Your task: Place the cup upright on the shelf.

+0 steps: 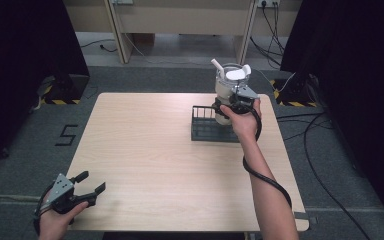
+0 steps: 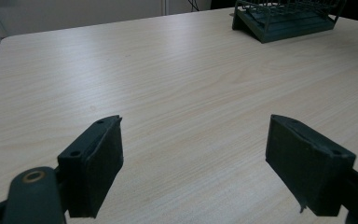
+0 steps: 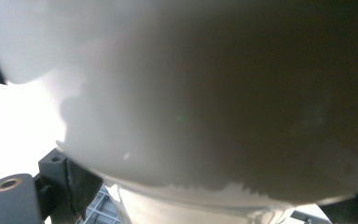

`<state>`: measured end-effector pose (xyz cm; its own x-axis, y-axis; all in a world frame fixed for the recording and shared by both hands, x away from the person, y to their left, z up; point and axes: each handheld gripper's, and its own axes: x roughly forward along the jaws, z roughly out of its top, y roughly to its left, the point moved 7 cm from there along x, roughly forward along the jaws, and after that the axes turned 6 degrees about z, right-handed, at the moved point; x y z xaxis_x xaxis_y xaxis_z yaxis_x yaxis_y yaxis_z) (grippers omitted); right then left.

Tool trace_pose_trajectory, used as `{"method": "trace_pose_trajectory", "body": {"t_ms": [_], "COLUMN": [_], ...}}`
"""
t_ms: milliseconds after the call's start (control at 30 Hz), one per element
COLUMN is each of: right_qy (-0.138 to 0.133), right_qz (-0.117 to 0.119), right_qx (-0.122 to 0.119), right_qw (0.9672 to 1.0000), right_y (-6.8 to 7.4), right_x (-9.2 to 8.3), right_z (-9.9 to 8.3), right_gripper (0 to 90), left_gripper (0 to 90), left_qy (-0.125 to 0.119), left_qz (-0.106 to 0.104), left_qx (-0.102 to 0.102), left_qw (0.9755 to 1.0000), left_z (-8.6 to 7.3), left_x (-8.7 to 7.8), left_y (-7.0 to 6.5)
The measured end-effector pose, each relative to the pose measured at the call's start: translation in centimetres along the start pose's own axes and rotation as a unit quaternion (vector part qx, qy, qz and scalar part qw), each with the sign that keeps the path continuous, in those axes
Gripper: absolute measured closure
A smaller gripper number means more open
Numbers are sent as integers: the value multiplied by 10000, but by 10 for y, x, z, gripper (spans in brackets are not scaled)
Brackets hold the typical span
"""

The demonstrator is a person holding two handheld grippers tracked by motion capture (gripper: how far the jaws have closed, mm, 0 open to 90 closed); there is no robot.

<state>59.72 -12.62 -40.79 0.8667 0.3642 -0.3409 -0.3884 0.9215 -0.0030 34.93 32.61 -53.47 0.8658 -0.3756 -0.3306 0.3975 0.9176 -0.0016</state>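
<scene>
Right gripper (image 1: 234, 101) clamps the upright white jug (image 1: 228, 85) just above the dark rack (image 1: 205, 131). Left gripper (image 1: 82, 187) hangs open, well apart at the near-left corner. Rack sits directly below the jug, so straight down looks the likely move.

The high view looks forward and down over the whole tabletop (image 1: 155, 150). The left gripper view rides low near the front corner, facing across the tabletop toward the dark rack (image 2: 284, 18), which the high view shares. The right gripper view presses close against a white jug (image 3: 191, 93).
</scene>
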Motion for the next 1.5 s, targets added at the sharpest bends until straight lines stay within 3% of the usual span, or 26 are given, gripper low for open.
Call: {"method": "trace_pose_trajectory", "body": {"t_ms": [667,833,1067,1500], "right_qy": [251,180,58,-117], "right_qz": [4,0,20,105], "right_qx": [32,-14,163,224], "right_qw": [9997,9998,9998,9996], "right_y": [1,1,-2,0], "right_x": [20,21,18,18], "right_z": [-33,-34,-38,-43], "right_gripper": [107,107,100,92], "left_gripper": [182,184,184,185], "left_qy": [-1,-5,-4,-1], "left_qz": [-20,-29,-49,-53], "left_qx": [-6,13,34,41], "left_qw": [10000,10000,10000,10000], "left_z": [0,0,0,0], "left_x": [0,0,0,0], "left_y": [0,-1,-2,-2]}}
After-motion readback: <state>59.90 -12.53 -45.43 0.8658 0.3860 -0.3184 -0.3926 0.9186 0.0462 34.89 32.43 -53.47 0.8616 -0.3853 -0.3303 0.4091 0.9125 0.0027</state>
